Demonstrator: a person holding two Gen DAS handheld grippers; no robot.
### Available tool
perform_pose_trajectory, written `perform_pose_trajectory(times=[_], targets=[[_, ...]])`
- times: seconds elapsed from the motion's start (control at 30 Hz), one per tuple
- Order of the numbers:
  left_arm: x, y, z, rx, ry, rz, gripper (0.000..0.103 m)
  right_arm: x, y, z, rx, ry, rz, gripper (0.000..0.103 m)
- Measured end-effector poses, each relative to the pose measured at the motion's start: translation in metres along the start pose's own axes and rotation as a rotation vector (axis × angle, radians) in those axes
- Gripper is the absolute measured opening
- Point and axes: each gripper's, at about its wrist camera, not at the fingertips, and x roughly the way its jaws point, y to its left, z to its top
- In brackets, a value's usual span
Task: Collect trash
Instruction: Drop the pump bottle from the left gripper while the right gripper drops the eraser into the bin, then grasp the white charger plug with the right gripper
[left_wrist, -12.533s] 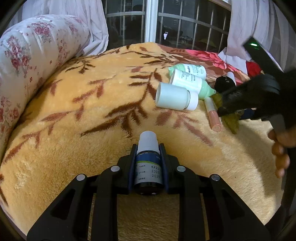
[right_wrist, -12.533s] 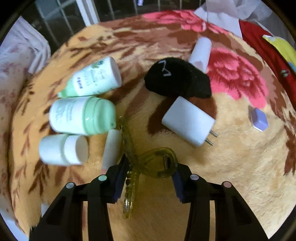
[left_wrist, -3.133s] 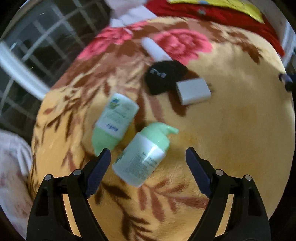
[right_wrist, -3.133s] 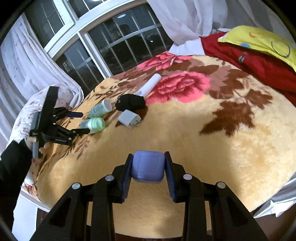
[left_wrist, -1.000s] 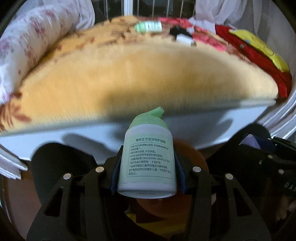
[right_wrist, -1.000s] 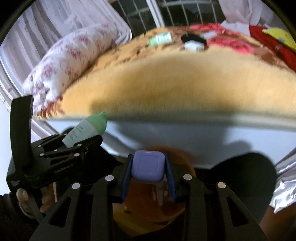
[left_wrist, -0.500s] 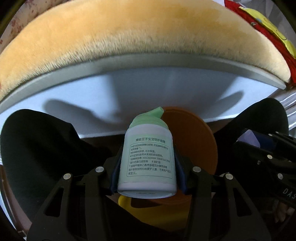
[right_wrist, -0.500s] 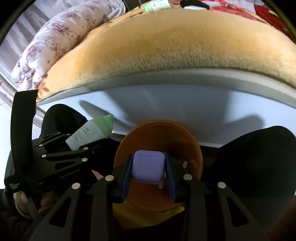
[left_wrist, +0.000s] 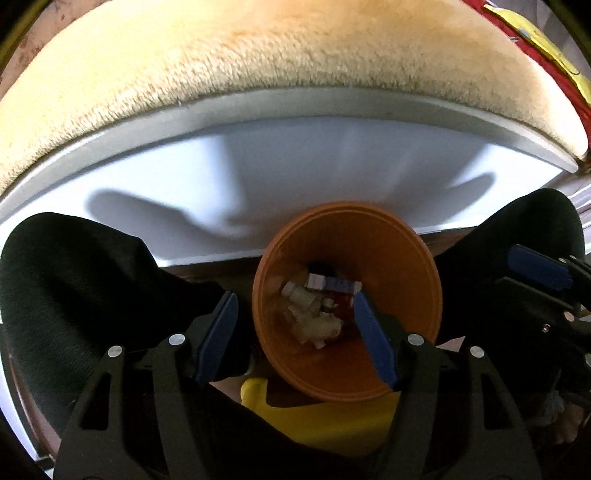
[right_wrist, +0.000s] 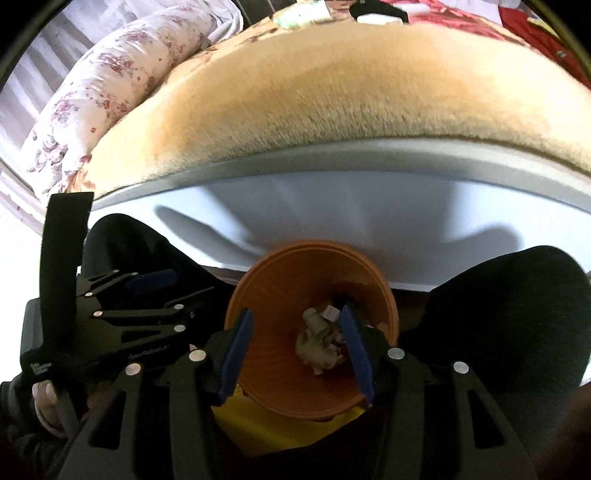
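An orange bin stands on the floor below the bed edge, also in the right wrist view. Pale trash lies jumbled at its bottom, with a lilac-and-white item on top; the trash pile also shows in the right wrist view. My left gripper is open and empty above the bin. My right gripper is open and empty above the bin too. The left gripper also shows at the left of the right wrist view.
The bed's fluffy orange blanket and white mattress side rise behind the bin. The person's black-clad knees flank it. Something yellow lies under the bin. A green tube and white charger lie far back on the bed.
Both grippers have opened. The green pump bottle has left the left gripper and the lilac square item has left the right one; trash now lies in the bin below.
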Motion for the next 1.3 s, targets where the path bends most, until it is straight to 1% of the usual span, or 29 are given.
perform_pose_trajectory(times=[0.17,0.3,0.37,0.4,0.47,0.5,0.57,0.67,0.73,0.77,0.83,0.9,1.0,1.07,1.13,1.17,1.2,1.23,1.27,1.3], targets=[[-0.022,-0.001,0.002,0.027,-0.059,-0.007,0.064,-0.026,0.009,0.006,-0.051,-0.043,-0.003,0.051],[-0.050,-0.006,0.009,0.074,-0.135,-0.020,0.065,-0.055,0.019,0.026,-0.126,-0.107,-0.005,0.054],[-0.063,-0.008,0.014,0.090,-0.176,-0.021,0.070,-0.070,0.022,0.044,-0.170,-0.153,-0.025,0.056],[-0.073,-0.008,0.019,0.095,-0.206,-0.027,0.070,-0.075,0.023,0.056,-0.192,-0.174,-0.037,0.057],[-0.086,-0.008,0.028,0.097,-0.236,-0.052,0.071,-0.081,0.022,0.081,-0.233,-0.201,-0.056,0.057],[-0.091,-0.008,0.035,0.091,-0.248,-0.066,0.071,-0.082,0.020,0.097,-0.258,-0.221,-0.082,0.056],[-0.098,-0.007,0.046,0.081,-0.270,-0.089,0.072,-0.081,0.011,0.122,-0.287,-0.233,-0.118,0.056],[-0.105,-0.007,0.065,0.066,-0.301,-0.106,0.072,-0.065,-0.005,0.176,-0.308,-0.229,-0.166,0.056],[-0.107,-0.005,0.079,0.054,-0.311,-0.125,0.074,-0.053,-0.015,0.208,-0.325,-0.228,-0.200,0.056],[-0.106,-0.004,0.084,0.049,-0.315,-0.131,0.075,-0.043,-0.023,0.229,-0.331,-0.222,-0.215,0.057],[-0.104,-0.006,0.093,0.047,-0.321,-0.134,0.075,-0.021,-0.038,0.264,-0.332,-0.196,-0.229,0.057],[-0.102,-0.006,0.101,0.048,-0.322,-0.123,0.075,-0.001,-0.051,0.289,-0.320,-0.170,-0.239,0.058],[-0.097,-0.001,0.112,0.039,-0.317,-0.111,0.075,0.027,-0.067,0.317,-0.300,-0.121,-0.252,0.058],[-0.095,0.003,0.116,0.035,-0.314,-0.109,0.075,0.046,-0.072,0.333,-0.312,-0.086,-0.257,0.060],[-0.092,0.008,0.122,0.026,-0.309,-0.106,0.075,0.058,-0.071,0.340,-0.339,-0.058,-0.265,0.060],[-0.091,0.010,0.125,0.024,-0.307,-0.107,0.075,0.067,-0.072,0.344,-0.352,-0.029,-0.268,0.060],[-0.090,0.012,0.127,0.024,-0.305,-0.107,0.075,0.073,-0.072,0.346,-0.353,-0.016,-0.271,0.060],[-0.089,0.014,0.130,0.021,-0.304,-0.106,0.075,0.076,-0.075,0.348,-0.341,-0.010,-0.255,0.061],[-0.088,0.015,0.132,0.019,-0.303,-0.107,0.075,0.076,-0.077,0.349,-0.328,-0.005,-0.239,0.058],[-0.087,0.017,0.134,0.019,-0.302,-0.109,0.075,0.076,-0.080,0.350,-0.313,0.000,-0.225,0.050]])
